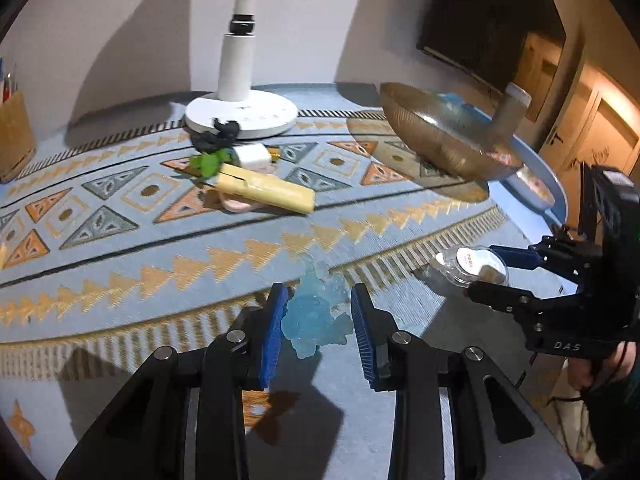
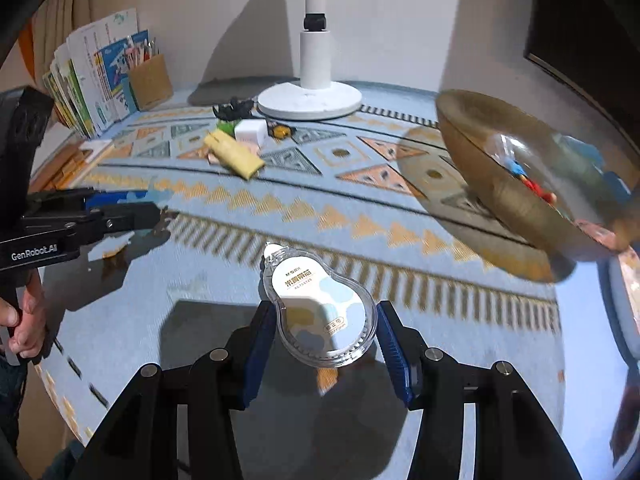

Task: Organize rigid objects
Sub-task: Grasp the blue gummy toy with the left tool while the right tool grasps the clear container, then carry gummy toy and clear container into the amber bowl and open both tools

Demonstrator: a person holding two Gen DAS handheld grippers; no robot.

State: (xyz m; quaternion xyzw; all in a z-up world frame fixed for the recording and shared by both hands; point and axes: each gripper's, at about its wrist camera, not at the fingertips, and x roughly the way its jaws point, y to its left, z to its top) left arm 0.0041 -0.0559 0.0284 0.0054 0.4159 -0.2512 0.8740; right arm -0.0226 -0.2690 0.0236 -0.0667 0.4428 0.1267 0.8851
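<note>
Blue patterned cloth covers the bench (image 1: pixel 120 248). Nearest, the left tongs (image 1: pixel 318 320) grip a pale blue translucent figure (image 1: pixel 316 316), and the right tongs (image 2: pixel 326 334) hold a clear correction tape case (image 2: pixel 324 312). Farther off lie a yellow case (image 1: pixel 264 194), a golden bowl (image 1: pixel 444 140) on the right and a white lamp base (image 1: pixel 242 114).

A patterned blue tablecloth (image 2: pixel 360 216) covers the table. A white lamp base (image 2: pixel 310 100) stands at the far edge against a plain white wall (image 2: pixel 400 20). Books (image 2: pixel 96 76) lean far left.

"DAS" on right gripper (image 1: pixel 460 280), "GenRobot.AI" left gripper (image 2: pixel 160 210)
</note>
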